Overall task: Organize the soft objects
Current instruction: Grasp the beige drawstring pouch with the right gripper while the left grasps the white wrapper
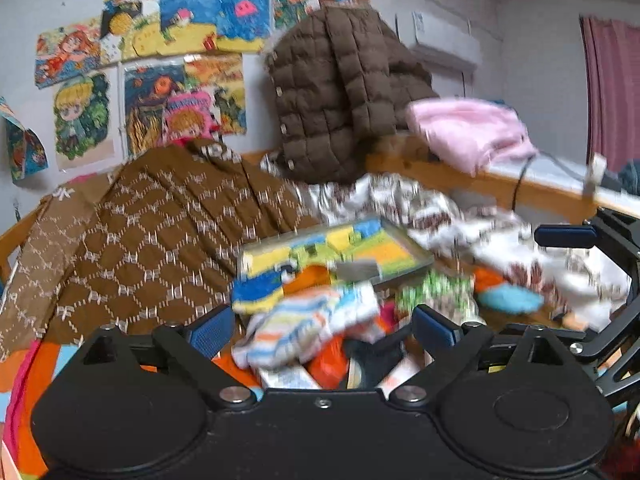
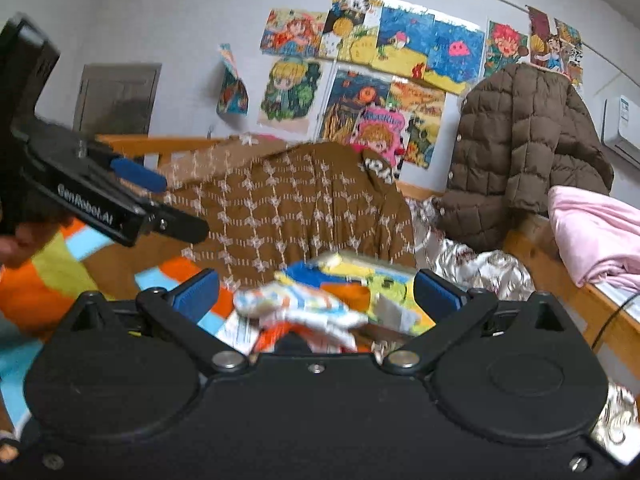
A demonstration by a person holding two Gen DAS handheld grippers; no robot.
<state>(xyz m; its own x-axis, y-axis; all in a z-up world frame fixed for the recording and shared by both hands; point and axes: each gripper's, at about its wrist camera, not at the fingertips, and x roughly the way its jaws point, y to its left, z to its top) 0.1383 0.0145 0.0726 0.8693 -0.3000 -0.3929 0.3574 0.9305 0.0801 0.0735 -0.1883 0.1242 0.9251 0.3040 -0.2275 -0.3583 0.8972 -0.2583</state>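
Both sets of jaws stand wide and hold nothing: I see my left gripper (image 1: 322, 326) and my right gripper (image 2: 316, 294) each spread to full gape, blue pads clear of any cloth. Between and just ahead of both lies the small striped knit garment in white, orange and pale blue (image 1: 308, 326), crumpled on top of a heap of other bright soft items (blurred; I cannot tell them apart). Just behind it sits a flat clear-lidded box with yellow, blue and green contents (image 1: 340, 250), and beyond that a brown fabric with a white diamond pattern (image 1: 160, 232), draped over the bed.

I judge the striped piece light, limp and prone to slump or trail when lifted; it should not slip on the ribbed pads. I would pinch it at a thick bunched fold near its middle, not a loose edge, and keep clear of the stiff box, which could snag or be dragged along.
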